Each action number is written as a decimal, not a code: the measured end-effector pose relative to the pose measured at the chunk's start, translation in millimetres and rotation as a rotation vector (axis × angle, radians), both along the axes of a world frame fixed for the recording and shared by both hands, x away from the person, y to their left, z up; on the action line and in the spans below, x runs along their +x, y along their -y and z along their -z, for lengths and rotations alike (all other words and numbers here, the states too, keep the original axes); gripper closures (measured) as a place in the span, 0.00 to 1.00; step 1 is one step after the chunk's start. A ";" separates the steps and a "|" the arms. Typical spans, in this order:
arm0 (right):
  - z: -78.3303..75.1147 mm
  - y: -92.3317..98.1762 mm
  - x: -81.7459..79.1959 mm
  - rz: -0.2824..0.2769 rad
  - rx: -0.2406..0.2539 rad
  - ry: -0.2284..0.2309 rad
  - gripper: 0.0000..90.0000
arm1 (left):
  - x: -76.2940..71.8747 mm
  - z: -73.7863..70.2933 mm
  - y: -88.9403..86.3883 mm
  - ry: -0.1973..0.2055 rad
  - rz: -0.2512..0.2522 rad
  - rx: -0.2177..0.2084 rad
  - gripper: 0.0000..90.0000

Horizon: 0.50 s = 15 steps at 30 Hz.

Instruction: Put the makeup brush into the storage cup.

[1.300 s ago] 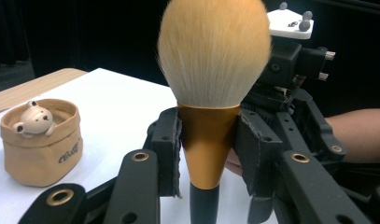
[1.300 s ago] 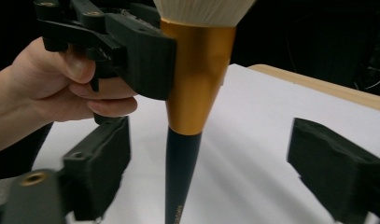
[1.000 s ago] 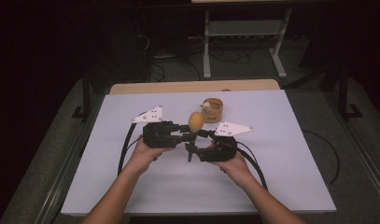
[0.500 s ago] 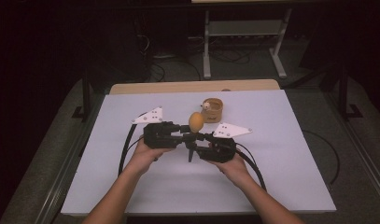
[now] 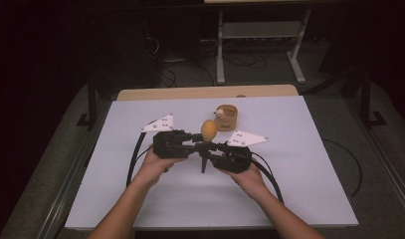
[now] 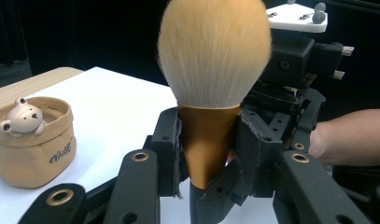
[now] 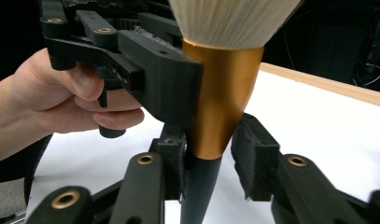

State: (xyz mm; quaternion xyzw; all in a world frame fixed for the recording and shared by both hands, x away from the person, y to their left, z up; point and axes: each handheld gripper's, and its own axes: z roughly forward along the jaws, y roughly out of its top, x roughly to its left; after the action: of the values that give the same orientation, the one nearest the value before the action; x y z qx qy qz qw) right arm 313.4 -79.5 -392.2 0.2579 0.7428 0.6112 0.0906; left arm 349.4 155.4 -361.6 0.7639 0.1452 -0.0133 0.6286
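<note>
Makeup brush [image 6: 211, 93] is upright between the two grippers, bristle head above the jaws, dark handle tip pointing down at the desk [image 5: 309, 149] and hanging clear of it. Left gripper [image 6: 208, 154] is clamped on the gold ferrule, pads pressed on both sides, so it carries the weight. Right gripper [image 7: 215, 163] has its jaws apart around the ferrule's lower end: near-side pad looks touching or nearly so, far-side pad stands off with a visible gap. Reads like a handover, one side gripping while the other brackets the same neck from the opposite direction; which way it's going I can't tell. Gripping the ferrule makes sense since it's rigid, the bristles aren't. Beyond the jaws, a small tan pouch [image 6: 31, 144] with a bear figure [image 6: 23, 117] on its rim sits on the desk, well apart from the brush, probably where it belongs.
</note>
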 end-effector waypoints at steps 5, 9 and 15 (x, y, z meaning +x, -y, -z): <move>0.1 0.0 -0.1 -0.002 -0.005 -0.003 0.76 | 0.2 0.2 -0.1 0.004 -0.002 0.004 0.69; 0.4 -0.1 -0.1 -0.002 -0.009 -0.003 0.77 | 0.4 0.4 -0.4 0.005 -0.001 0.008 0.69; 0.7 -0.2 -0.3 0.000 -0.012 -0.010 0.77 | 0.6 0.6 -0.7 0.007 0.001 0.011 0.69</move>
State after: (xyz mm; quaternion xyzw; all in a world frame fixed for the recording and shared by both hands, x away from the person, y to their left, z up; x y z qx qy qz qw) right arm 313.1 -79.2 -392.9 0.2604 0.7470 0.6053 0.0885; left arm 350.0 156.0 -362.3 0.7674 0.1428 -0.0104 0.6250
